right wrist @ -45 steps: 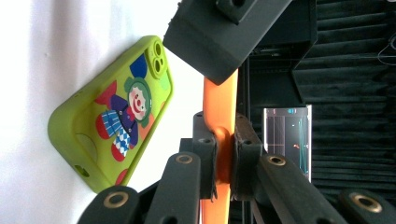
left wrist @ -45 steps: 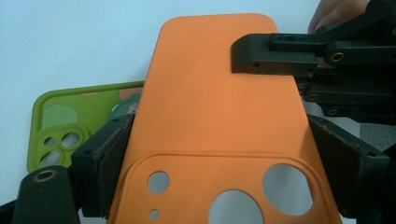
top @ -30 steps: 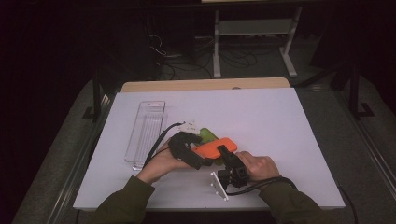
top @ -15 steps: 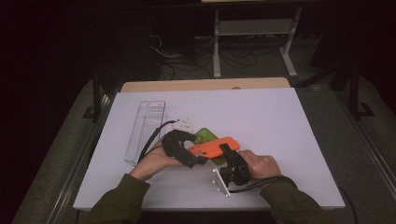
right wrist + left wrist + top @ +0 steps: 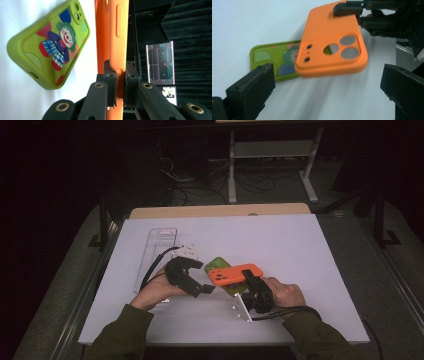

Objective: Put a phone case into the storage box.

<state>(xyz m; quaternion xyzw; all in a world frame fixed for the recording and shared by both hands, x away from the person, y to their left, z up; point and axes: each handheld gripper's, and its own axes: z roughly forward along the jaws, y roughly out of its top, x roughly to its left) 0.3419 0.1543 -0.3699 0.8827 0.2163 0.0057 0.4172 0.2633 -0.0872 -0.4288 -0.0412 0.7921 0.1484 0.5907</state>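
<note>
Orange case pinched aloft, green case flat beneath.

Low in the high view, the right gripper [image 5: 248, 279] clamps the orange phone case [image 5: 235, 273] by its end, above the green case [image 5: 218, 267]; the left gripper [image 5: 206, 276], jaws wide and empty, sits just left. The right gripper view alone reveals the green case's clown print. Bare white table [image 5: 280, 240] stretches beyond; a clear tray [image 5: 159, 245] lies upper left.

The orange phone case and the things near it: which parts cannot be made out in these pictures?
- Orange phone case: right gripper view shows it edge-on; the right tool covers its lower end.
- Green phone case: in the left gripper view the orange case hides one end.
- Clear tray: high view, too small and transparent to read its contents.
- Left tool: jaw tips blurred, cut off by the frame.
</note>
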